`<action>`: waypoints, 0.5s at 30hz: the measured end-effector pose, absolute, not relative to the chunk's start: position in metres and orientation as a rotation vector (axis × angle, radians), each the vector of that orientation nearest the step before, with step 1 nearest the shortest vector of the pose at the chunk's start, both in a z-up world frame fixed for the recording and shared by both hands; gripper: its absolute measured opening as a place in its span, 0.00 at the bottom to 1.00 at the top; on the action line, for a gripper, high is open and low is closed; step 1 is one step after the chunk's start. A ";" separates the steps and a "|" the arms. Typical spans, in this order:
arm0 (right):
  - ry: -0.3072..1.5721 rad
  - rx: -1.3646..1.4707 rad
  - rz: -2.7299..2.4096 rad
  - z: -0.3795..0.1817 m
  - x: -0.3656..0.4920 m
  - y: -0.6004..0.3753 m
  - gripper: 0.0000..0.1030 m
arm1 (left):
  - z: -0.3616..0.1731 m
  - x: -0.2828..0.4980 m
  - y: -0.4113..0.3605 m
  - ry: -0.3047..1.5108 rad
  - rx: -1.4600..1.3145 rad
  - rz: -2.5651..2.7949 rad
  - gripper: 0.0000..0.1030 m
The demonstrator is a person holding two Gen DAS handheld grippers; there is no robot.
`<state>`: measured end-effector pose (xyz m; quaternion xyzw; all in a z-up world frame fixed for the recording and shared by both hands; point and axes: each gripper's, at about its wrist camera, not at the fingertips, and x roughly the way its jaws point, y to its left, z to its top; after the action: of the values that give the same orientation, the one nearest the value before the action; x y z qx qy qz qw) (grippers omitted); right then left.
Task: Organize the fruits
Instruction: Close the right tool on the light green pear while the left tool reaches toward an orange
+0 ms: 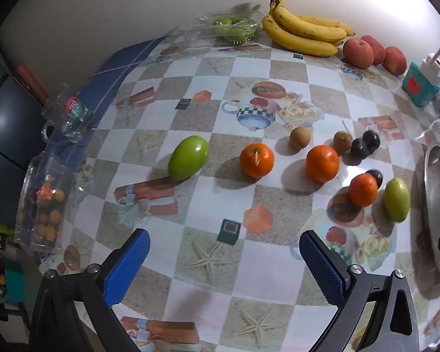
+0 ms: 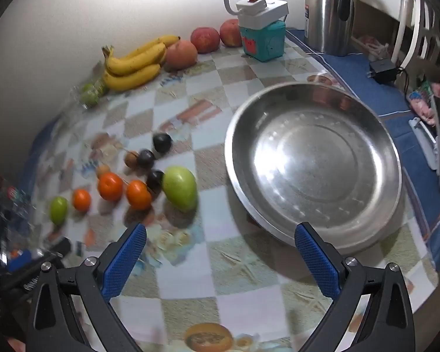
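- Holding my left gripper (image 1: 224,253) and right gripper (image 2: 220,248) above the table (image 1: 190,111), both spread wide with nothing between the fingers.
- Oranges (image 1: 256,160), green fruits (image 1: 188,161) and dark plums (image 1: 365,143) lie mid-table.
- Bananas (image 1: 303,33) and apples (image 1: 358,52) sit along the far edge.
- The steel bowl (image 2: 314,158) stands near the right edge.

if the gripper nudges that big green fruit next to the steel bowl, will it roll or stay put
The green fruit is egg-shaped and smooth, so it would likely wobble and roll unevenly rather than straight. Its glossy skin may slip between the pads. It lies close to an orange and a dark plum, so a push could knock them.
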<state>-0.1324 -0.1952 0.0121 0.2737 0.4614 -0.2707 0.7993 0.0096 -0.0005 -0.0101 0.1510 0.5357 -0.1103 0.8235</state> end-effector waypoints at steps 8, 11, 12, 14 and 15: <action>0.956 0.631 -0.523 0.033 -0.109 -0.211 0.98 | 0.012 0.035 -0.022 1.139 0.254 -0.245 1.00; 0.967 0.622 -0.521 0.027 -0.100 -0.213 0.98 | 0.014 0.046 -0.028 1.146 0.222 -0.224 1.00; 0.965 0.624 -0.523 0.028 -0.096 -0.214 0.98 | 0.014 0.048 -0.030 1.145 0.217 -0.217 1.00; 0.969 0.630 -0.527 0.027 -0.089 -0.217 0.98 | 0.012 0.054 -0.034 1.149 0.208 -0.204 1.00; 0.974 0.633 -0.529 0.028 -0.085 -0.219 0.98 | 0.012 0.057 -0.036 1.148 0.205 -0.202 1.00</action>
<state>-0.0846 -0.2186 0.0275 0.2955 0.4547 -0.2470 0.8031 0.0567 -0.0364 0.0118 0.0964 0.5411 -0.0951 0.8300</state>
